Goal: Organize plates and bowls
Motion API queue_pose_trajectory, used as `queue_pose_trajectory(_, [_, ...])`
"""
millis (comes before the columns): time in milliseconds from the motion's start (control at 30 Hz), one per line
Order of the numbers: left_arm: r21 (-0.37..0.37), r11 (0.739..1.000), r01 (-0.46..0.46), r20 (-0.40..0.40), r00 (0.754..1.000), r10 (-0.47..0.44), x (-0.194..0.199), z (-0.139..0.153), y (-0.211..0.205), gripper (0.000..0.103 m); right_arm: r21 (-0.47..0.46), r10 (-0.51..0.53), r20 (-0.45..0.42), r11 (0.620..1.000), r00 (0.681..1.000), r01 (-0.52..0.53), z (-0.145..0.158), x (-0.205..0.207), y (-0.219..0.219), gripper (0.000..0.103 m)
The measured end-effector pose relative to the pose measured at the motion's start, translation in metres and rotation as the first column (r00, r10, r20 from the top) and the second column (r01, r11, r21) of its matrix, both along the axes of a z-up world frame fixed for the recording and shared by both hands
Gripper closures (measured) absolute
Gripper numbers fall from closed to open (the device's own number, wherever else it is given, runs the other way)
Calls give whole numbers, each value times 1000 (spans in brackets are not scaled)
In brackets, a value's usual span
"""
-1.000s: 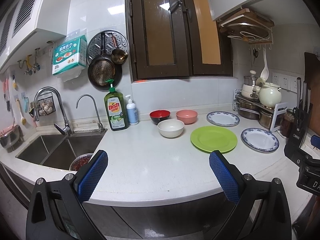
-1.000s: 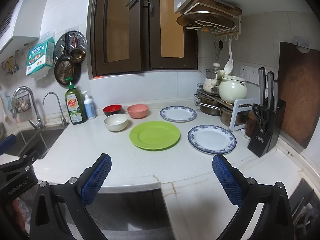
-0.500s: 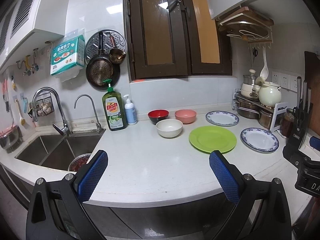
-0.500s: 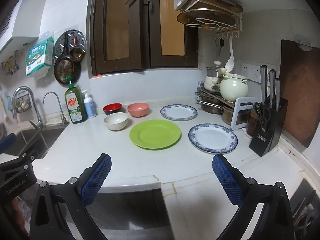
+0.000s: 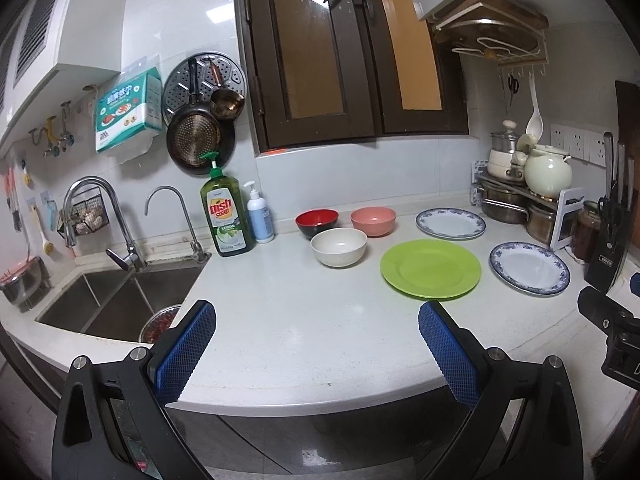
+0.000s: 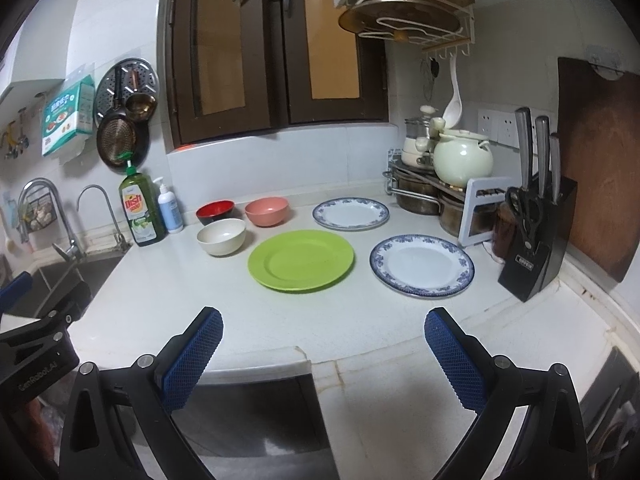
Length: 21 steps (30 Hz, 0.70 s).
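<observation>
Tabletop, white, curved front edge, sink at its left end. Bowls, three, clustered toward the back edge: red-and-black bowl, pink bowl, cream bowl just in front of the two. Plates, three, lying flat and apart from one another: green plate mid-tabletop; one blue-rimmed plate behind it near the back edge; a second blue-rimmed plate toward the right end, near the knife block. Nothing stacked yet. Left hand-held gripper: jaws wide, empty, hovering at the front edge, bowls ahead of it and the green plate ahead to its right. Right hand-held gripper: jaws wide, empty, at the front edge, the green plate straight ahead, the second blue-rimmed plate ahead-right. Judgement: left is nearer the bowls, right nearer the plates. Left view alone shows the sink basin and its contents; right view alone shows the wooden cutting board behind the knife block and the whole pot rack.
</observation>
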<state>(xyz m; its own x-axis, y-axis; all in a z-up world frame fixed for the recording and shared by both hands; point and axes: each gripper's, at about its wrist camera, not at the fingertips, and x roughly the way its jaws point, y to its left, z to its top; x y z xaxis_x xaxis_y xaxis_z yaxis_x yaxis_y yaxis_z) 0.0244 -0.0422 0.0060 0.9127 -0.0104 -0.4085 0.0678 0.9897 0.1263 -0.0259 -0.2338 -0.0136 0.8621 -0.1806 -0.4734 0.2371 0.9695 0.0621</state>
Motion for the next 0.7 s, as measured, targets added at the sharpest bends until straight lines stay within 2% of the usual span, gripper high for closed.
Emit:
queue_pose_trajectory(200, [-20,999,33,-16,999,-34,31,-2,-1,0,23,-25,-13,999,1000,25,-4,17,-7,1])
queue_pose_trajectory(333, [-30,996,83,-18,996,-83,66,-4,-2,0,13,-56,-12,998,998,56,-5,38,-9,1])
queue_pose_trajectory(467, [-50,990,132,-33,991,-133,111,-4,-3,0,24,-89,1,996,996,89,-2,70,-8,1])
queue_pose_trajectory(700, [-16,977,211,-57,976,-211,179,-11,-7,0,26,-153,-10,988,988,154,-4,133,-6,1])
